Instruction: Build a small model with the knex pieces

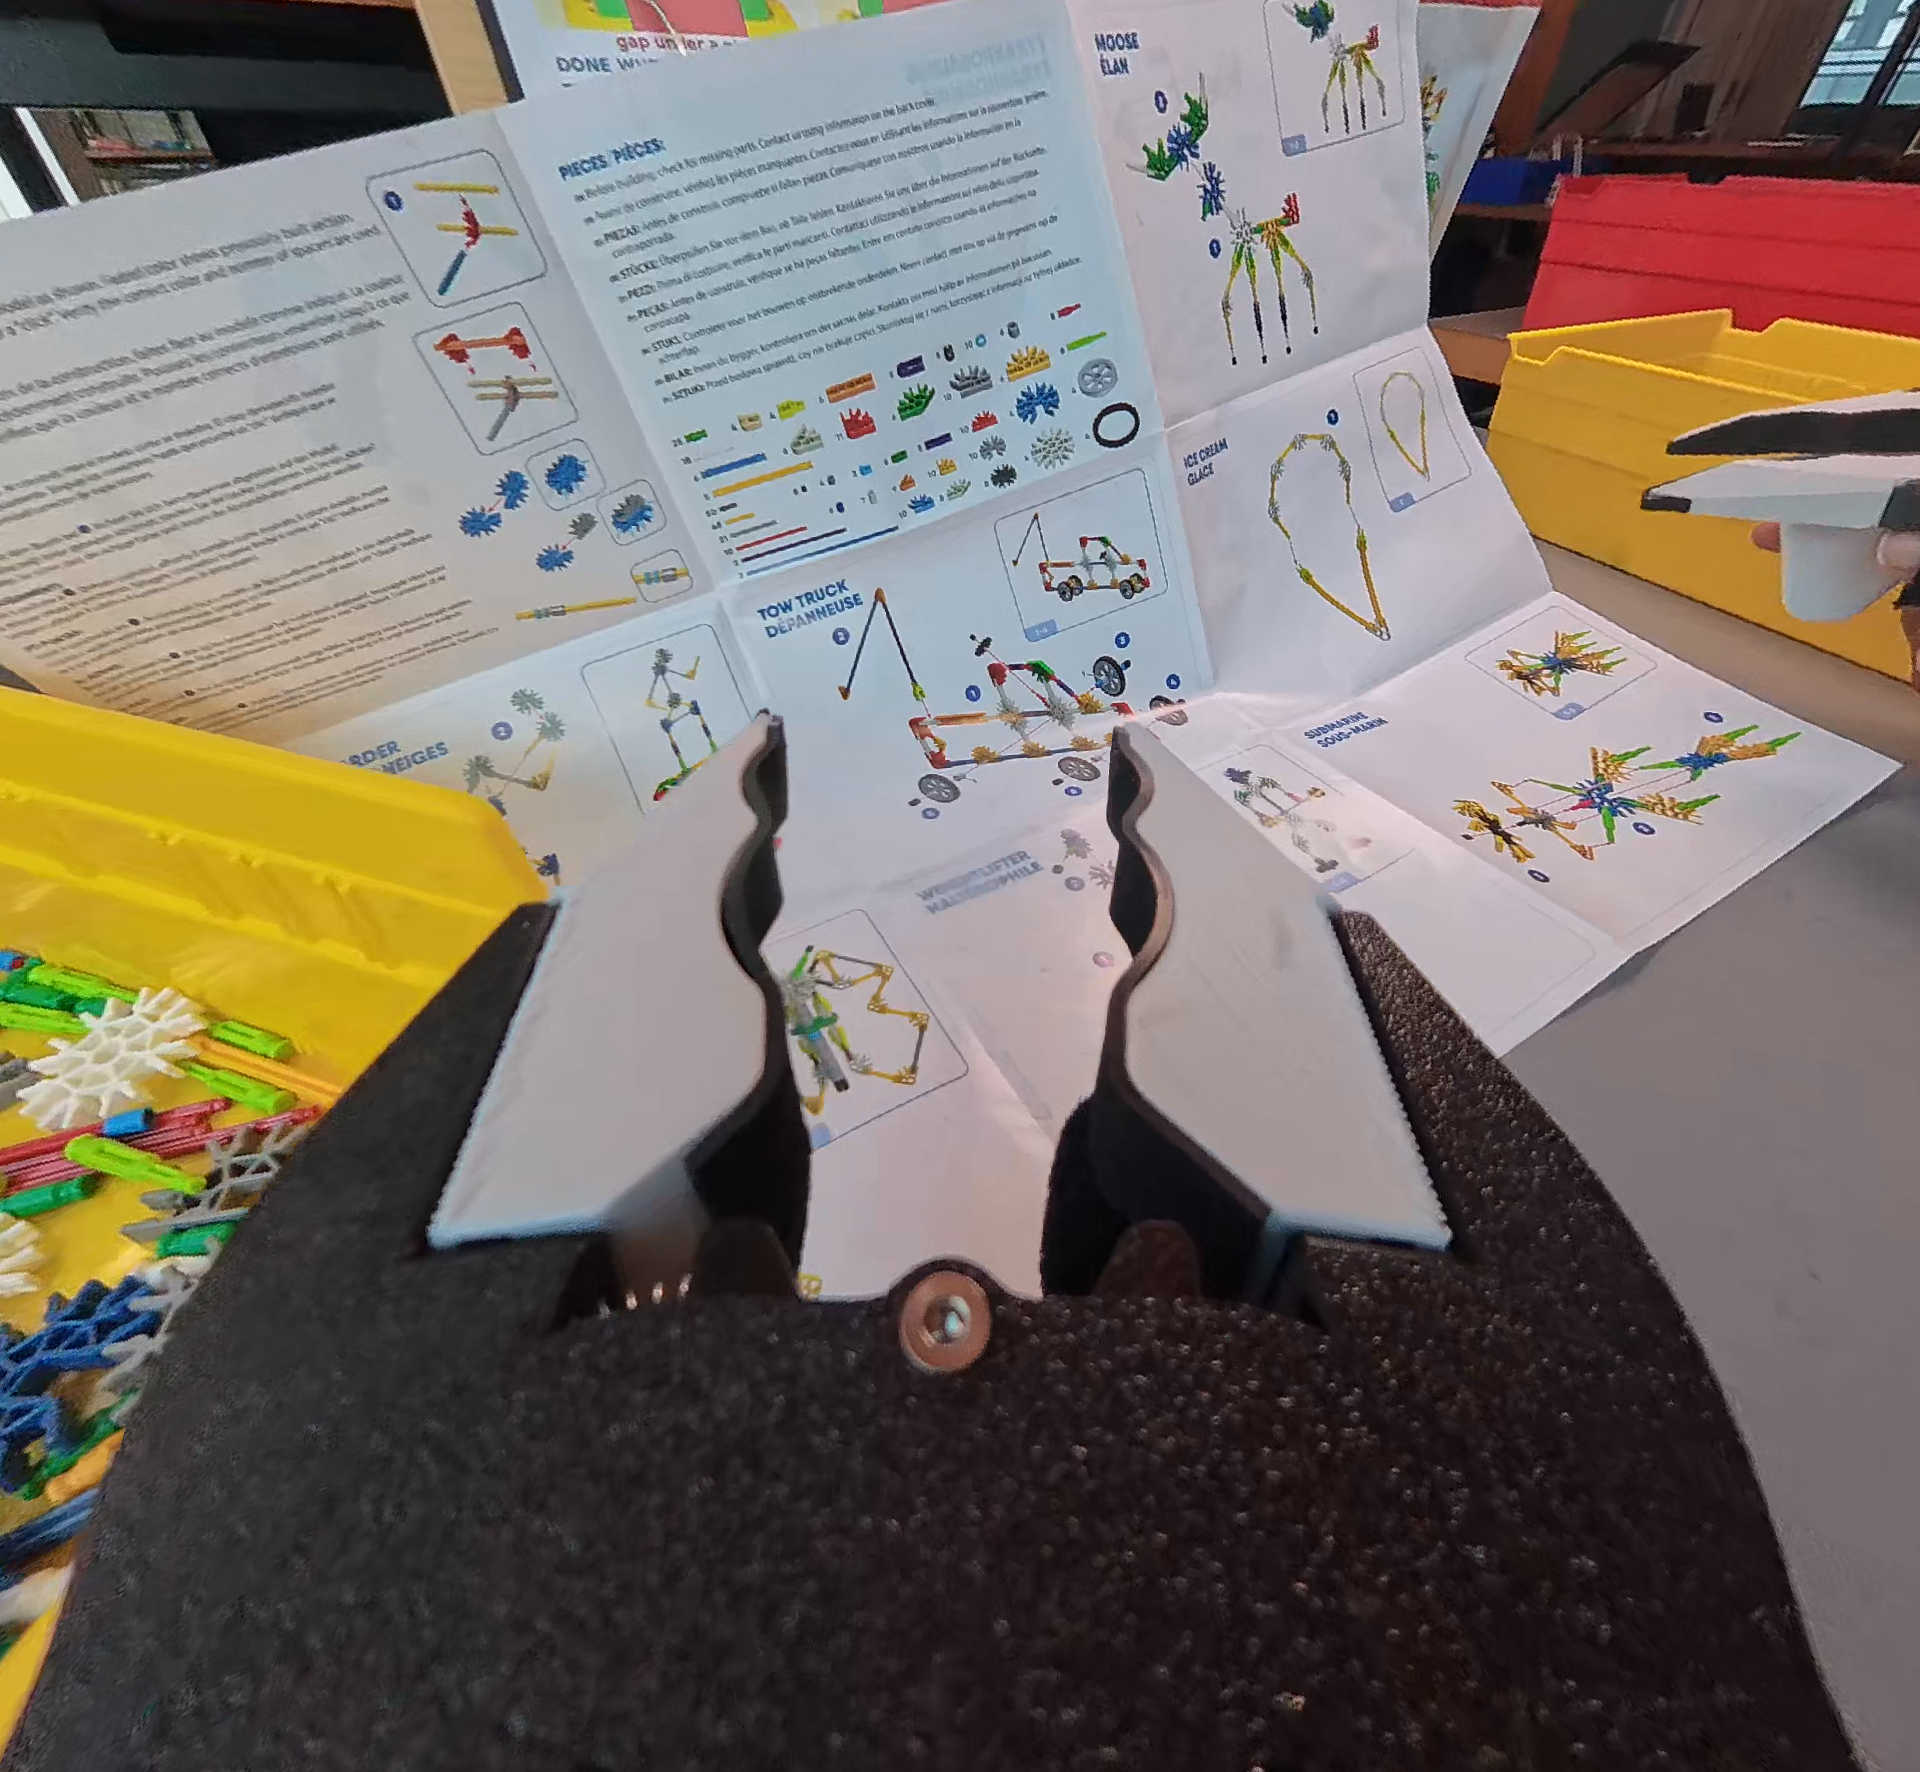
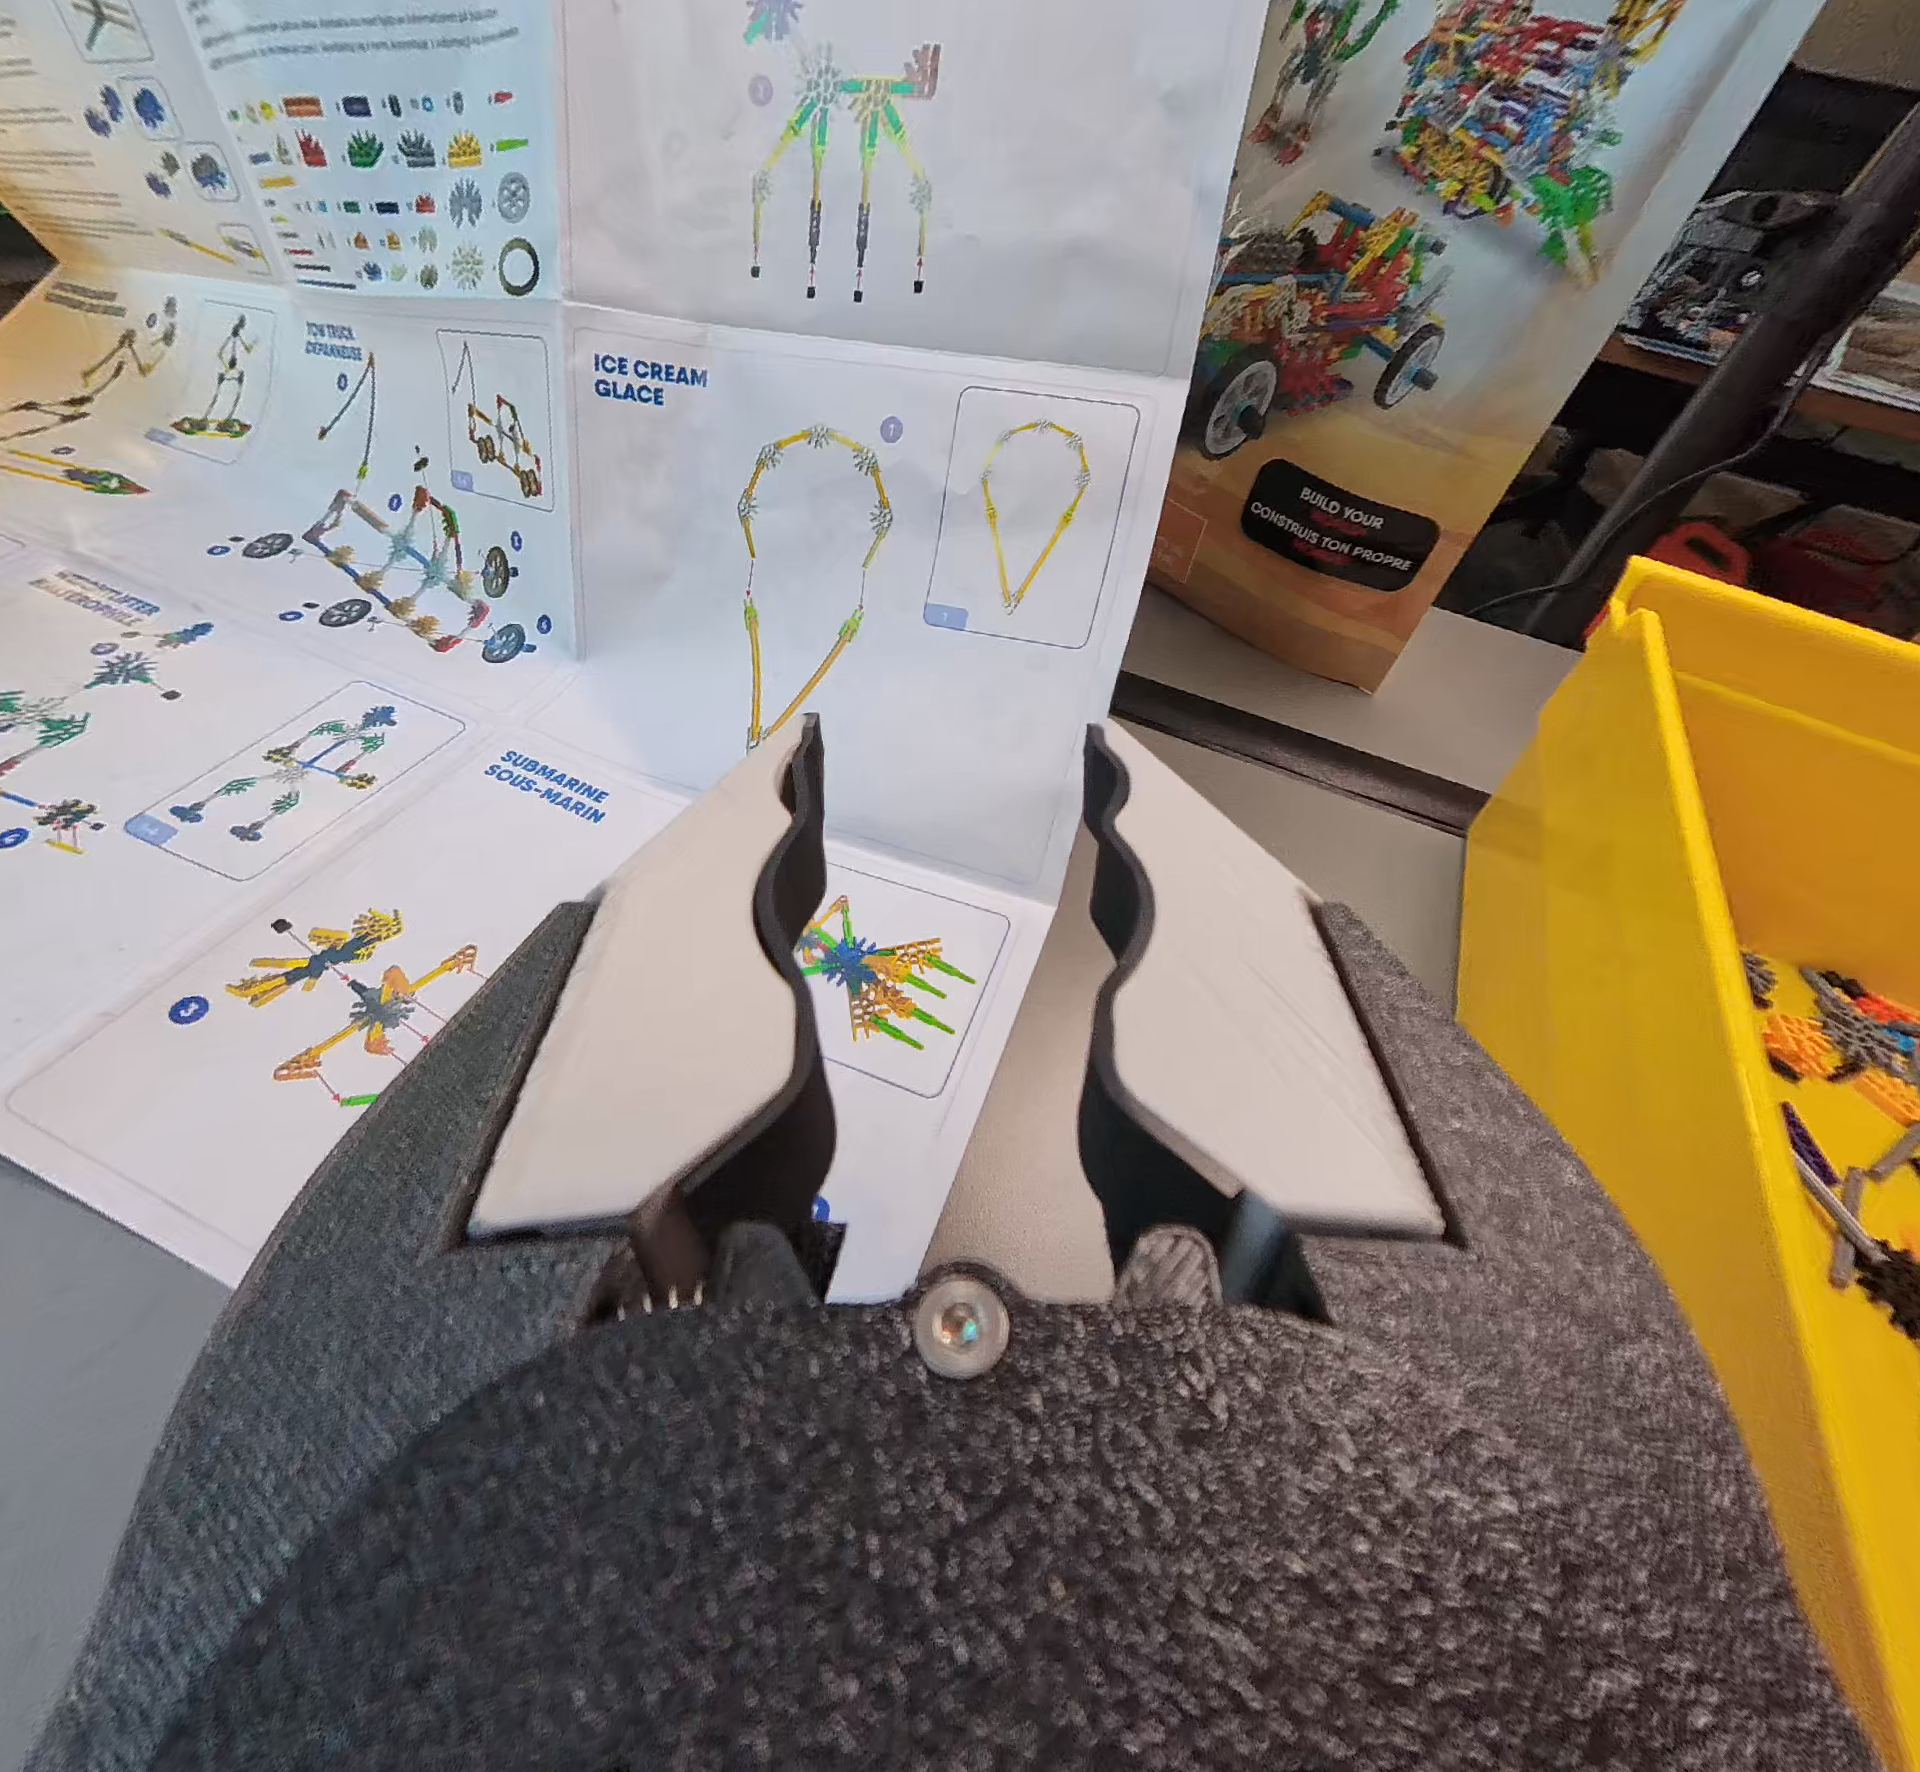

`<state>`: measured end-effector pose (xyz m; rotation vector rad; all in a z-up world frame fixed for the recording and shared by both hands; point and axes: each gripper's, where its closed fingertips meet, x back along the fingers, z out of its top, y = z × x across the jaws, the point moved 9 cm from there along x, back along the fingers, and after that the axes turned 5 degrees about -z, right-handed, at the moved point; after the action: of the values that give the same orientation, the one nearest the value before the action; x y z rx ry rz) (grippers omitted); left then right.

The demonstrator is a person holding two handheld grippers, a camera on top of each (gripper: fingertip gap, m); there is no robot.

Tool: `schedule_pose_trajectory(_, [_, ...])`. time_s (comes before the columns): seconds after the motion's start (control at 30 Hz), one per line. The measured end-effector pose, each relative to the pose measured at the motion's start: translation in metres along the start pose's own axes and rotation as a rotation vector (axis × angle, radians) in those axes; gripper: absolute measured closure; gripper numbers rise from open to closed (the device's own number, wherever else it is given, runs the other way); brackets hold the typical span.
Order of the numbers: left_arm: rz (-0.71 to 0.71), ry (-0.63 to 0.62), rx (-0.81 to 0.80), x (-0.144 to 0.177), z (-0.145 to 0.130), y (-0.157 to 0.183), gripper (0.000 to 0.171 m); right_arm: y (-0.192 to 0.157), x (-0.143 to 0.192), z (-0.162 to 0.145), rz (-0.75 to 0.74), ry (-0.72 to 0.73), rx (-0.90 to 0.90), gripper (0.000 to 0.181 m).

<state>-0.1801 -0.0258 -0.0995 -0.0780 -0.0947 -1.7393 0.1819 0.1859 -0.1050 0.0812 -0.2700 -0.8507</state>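
Left gripper [image 1: 940,756]: jaws spread, empty, over instruction sheet [image 1: 1039,434]; I see yellow parts bin [image 1: 260,849] at table's left edge. Right gripper [image 2: 951,735]: released, empty, sheet's right edge, beside second yellow bin [image 2: 1600,943].

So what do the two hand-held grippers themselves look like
Both look alike. The left hand-held gripper has two flat pale grey fingers with black wavy inner pads, set in a black grainy-textured body with a silver screw at its centre. The right hand-held gripper matches, though its body looks dark grey. No cables or sleeves show.
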Motion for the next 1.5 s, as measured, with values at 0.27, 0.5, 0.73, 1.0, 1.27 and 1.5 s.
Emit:
schedule_pose_trajectory(0.27, [0.094,-0.037,0.072,0.015,-0.004,-0.034,0.112,-0.001,-0.016,0.002,0.086,-0.114,-0.019,0.123])
schedule_pose_trajectory(0.5, [0.227,-0.175,0.000,0.018,-0.014,-0.049,0.112,0.029,-0.072,0.009,0.114,-0.275,-0.104,0.104])
schedule_pose_trajectory(0.73, [0.289,-0.286,-0.051,0.022,-0.022,-0.057,0.110,0.028,-0.100,-0.002,0.386,-0.359,-0.194,0.130])
schedule_pose_trajectory(1.0, [0.294,-0.342,-0.131,0.025,-0.023,-0.058,0.136,0.031,-0.062,0.027,0.515,-0.233,-0.135,0.181])
schedule_pose_trajectory(1.27, [0.374,-0.325,-0.112,0.041,-0.021,-0.072,0.163,0.038,-0.034,0.060,0.504,-0.135,-0.145,0.181])
schedule_pose_trajectory(1.5, [0.374,-0.311,-0.093,0.042,-0.022,-0.072,0.157,0.040,-0.022,0.077,0.360,-0.136,-0.049,0.181])
